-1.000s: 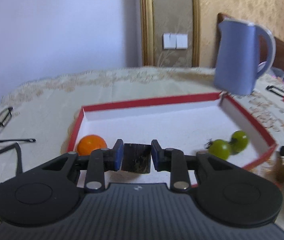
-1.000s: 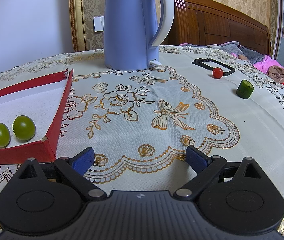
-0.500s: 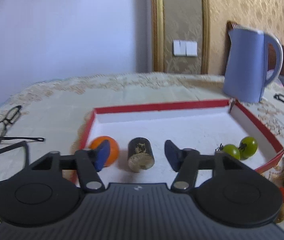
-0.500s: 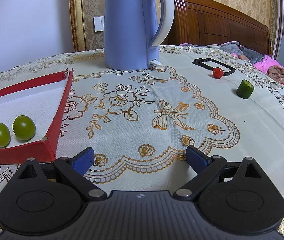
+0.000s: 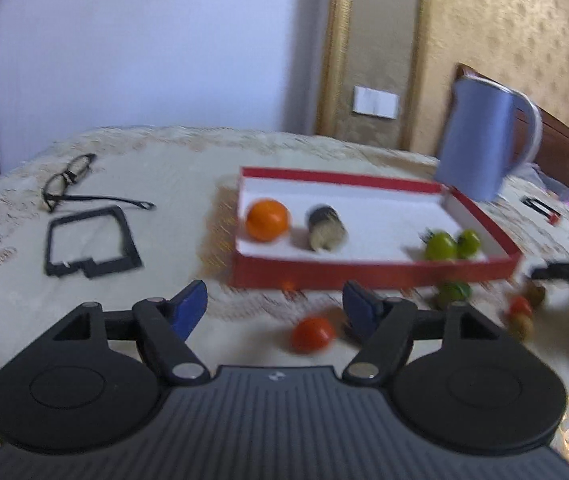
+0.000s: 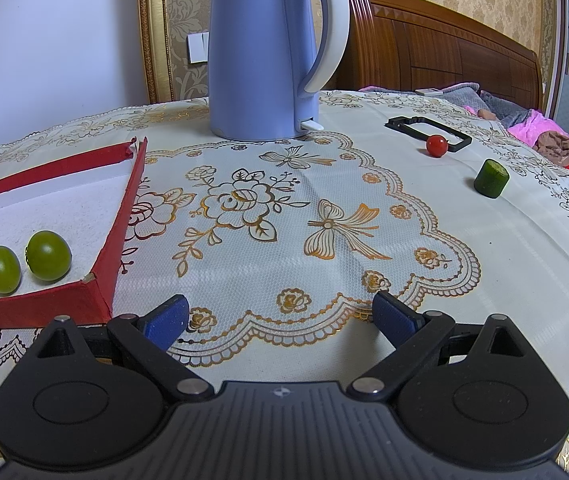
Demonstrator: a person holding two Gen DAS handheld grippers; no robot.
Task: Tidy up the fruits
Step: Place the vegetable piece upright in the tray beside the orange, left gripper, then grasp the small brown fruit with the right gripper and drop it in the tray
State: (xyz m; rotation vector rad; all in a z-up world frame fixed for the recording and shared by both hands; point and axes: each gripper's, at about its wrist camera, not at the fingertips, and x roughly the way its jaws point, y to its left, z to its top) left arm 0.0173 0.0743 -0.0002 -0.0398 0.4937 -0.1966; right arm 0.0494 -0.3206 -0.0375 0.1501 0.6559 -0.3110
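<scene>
Left wrist view now sits well back from the red tray. The left gripper was clamped on the dark cylinder a second ago; its jaws have just been opening, nothing between them, and the cylinder lies in the tray beside the orange. Two green tomatoes sit in the far corner. A red tomato lies on the lace tablecloth near its fingers. The right gripper hasn't budged, wide open and empty. Blue kettle, glasses, wooden headboard behind.

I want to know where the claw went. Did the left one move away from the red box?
Yes. The left gripper backed out of the red box, fingers just opening, leaving the dark cylinder inside.
</scene>
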